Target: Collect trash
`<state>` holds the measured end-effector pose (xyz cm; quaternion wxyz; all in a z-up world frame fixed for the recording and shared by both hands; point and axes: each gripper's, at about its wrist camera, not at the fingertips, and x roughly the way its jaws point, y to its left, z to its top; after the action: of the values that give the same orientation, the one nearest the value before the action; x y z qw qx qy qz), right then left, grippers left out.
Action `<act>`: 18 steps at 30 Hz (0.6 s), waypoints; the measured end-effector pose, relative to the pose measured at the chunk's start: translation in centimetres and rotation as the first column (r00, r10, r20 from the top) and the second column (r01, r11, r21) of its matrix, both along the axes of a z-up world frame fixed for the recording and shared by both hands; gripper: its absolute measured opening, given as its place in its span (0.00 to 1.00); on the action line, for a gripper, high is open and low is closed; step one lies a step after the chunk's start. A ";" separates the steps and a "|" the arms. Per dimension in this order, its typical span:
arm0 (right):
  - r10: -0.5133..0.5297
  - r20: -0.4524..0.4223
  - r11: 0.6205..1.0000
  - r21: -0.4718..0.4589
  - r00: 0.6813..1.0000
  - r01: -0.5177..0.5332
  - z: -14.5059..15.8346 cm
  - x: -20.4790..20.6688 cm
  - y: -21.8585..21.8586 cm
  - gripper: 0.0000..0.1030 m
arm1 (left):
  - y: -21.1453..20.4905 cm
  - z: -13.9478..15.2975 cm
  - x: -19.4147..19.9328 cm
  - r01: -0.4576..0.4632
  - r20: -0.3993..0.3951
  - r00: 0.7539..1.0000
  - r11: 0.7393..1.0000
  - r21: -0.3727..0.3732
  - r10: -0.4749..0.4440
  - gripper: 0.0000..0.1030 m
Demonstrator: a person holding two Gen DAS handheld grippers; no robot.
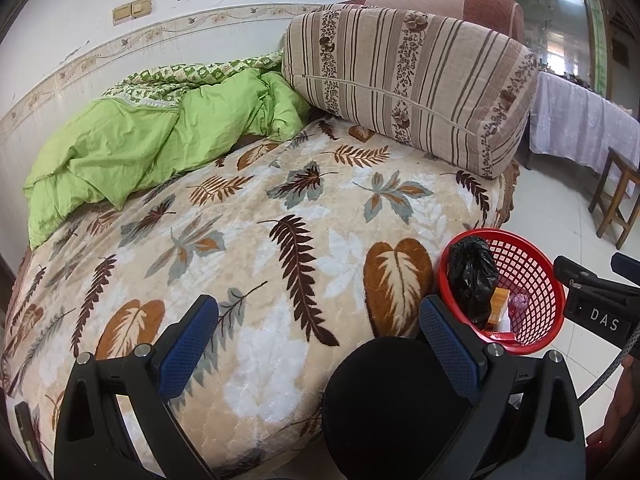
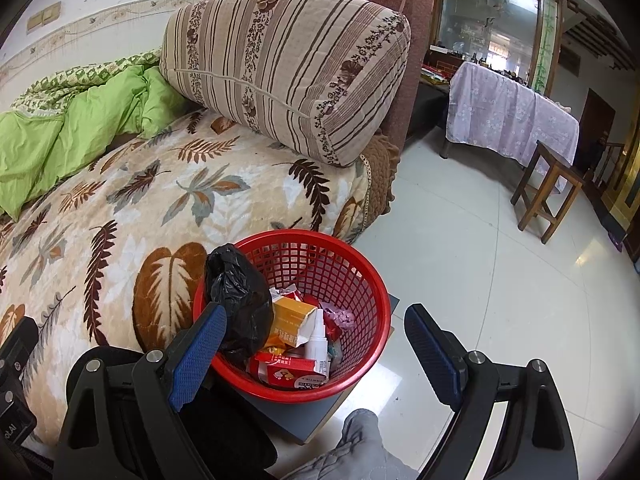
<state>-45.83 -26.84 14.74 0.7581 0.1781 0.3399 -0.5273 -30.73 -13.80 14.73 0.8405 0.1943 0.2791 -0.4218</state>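
Note:
A red mesh basket (image 2: 352, 276) stands on a low grey board beside the bed. It holds a crumpled black plastic bag (image 2: 240, 300), an orange carton (image 2: 290, 320), a white spray bottle (image 2: 318, 344), a red packet (image 2: 280, 370) and other scraps. My right gripper (image 2: 316, 344) is open and empty, its fingers on either side of the basket, just above it. My left gripper (image 1: 320, 332) is open and empty over the leaf-patterned blanket (image 1: 256, 248). The basket (image 1: 532, 280) shows at the right in the left wrist view, with the right gripper's body (image 1: 596, 300) beyond it.
A green quilt (image 1: 132, 140) lies bunched at the bed's far side. A striped bolster (image 1: 408, 80) rests against the headboard. A wooden stool (image 2: 548, 192) and a cloth-covered table (image 2: 508, 116) stand on the tiled floor (image 2: 500, 300). A person's knee (image 2: 360, 444) is below the basket.

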 end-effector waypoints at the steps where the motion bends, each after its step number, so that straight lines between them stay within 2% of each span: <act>1: 0.001 -0.001 1.000 -0.001 1.000 -0.001 0.0 0.0 0.0 0.90 | 0.0 0.0 -0.1 0.001 0.002 1.000 1.000 0.000 -0.001 0.97; 18: 0.005 -0.006 1.000 0.001 1.000 -0.005 -0.1 0.1 0.2 0.90 | 0.0 0.2 -0.6 0.025 0.019 1.000 1.000 -0.003 -0.025 0.97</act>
<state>-45.71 -26.65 14.59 0.7584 0.1759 0.3428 -0.5258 -31.34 -13.82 14.90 0.8382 0.2004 0.2679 -0.4307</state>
